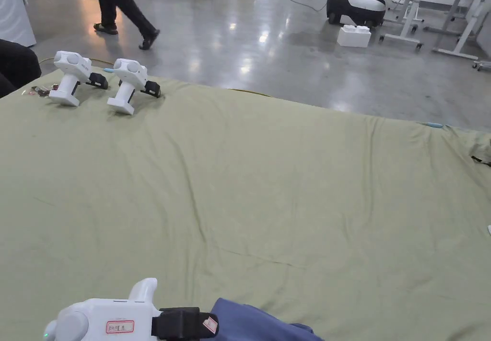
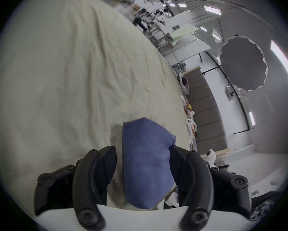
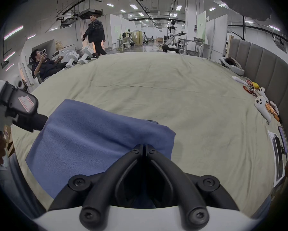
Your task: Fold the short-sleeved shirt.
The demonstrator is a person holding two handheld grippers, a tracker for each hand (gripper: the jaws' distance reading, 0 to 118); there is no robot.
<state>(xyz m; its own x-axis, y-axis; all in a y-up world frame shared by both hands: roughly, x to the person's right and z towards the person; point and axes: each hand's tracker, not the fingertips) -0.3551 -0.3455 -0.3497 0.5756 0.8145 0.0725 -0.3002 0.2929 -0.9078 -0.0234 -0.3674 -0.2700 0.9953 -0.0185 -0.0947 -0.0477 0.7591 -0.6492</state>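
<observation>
on the green sheet [image 3: 181, 101], right gripper [image 3: 144, 147] pinches the blue shirt [image 3: 93, 134]; left gripper [image 2: 142, 153] jaws wide

Shirt [image 1: 259, 320] lies at the near edge of the bed [image 1: 287, 188], on the sheet. Left gripper [image 1: 184, 323] just left of it; in its own view the cloth runs between its parted jaws. Right gripper [image 3: 144, 147] — jaws together on the shirt's edge. Two spare grippers [image 1: 103, 82] sit at the far left corner — floor [image 1: 268, 44] beyond, a person [image 1: 122, 6] walking there.
</observation>
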